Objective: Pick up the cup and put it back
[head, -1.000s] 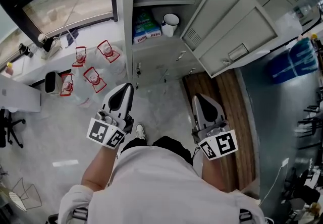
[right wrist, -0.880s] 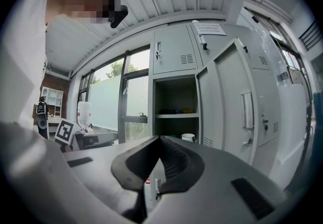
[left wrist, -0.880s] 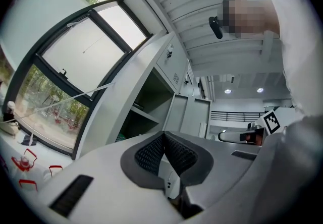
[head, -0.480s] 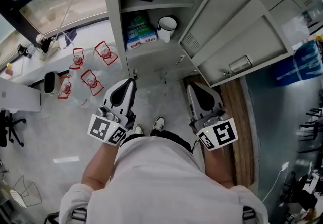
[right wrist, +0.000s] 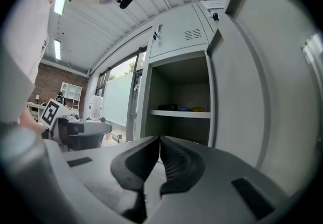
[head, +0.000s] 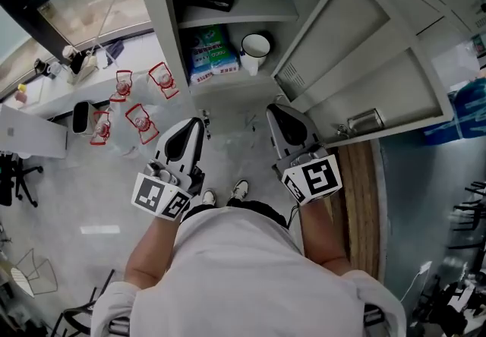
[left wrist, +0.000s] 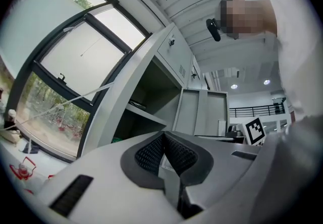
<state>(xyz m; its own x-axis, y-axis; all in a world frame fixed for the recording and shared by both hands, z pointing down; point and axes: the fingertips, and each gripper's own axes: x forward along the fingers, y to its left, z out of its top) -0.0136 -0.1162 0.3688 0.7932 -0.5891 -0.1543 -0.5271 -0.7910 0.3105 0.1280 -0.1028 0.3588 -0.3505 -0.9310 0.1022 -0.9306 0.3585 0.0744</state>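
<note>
A white cup (head: 254,50) with a dark rim stands on a shelf inside the open grey cabinet (head: 228,83), next to a green and blue pack (head: 210,52). My right gripper (head: 275,114) is shut and empty, in front of the cabinet, short of the cup and a little right of it. My left gripper (head: 191,127) is shut and empty too, further left near the cabinet's left edge. In the right gripper view the shut right gripper (right wrist: 159,141) faces the open cabinet (right wrist: 181,112). The cup is hidden behind the jaws in both gripper views.
The cabinet door (head: 364,62) stands swung open to the right. Several water bottles with red handles (head: 140,119) stand on the floor at the left, below a window sill (head: 91,85). A dark item (head: 214,1) lies on the upper shelf. A wooden strip (head: 364,206) runs along the floor at right.
Both grippers have come closer to the cabinet. The right gripper has also shifted left, toward the shelf with the cup. The person has stepped forward.
</note>
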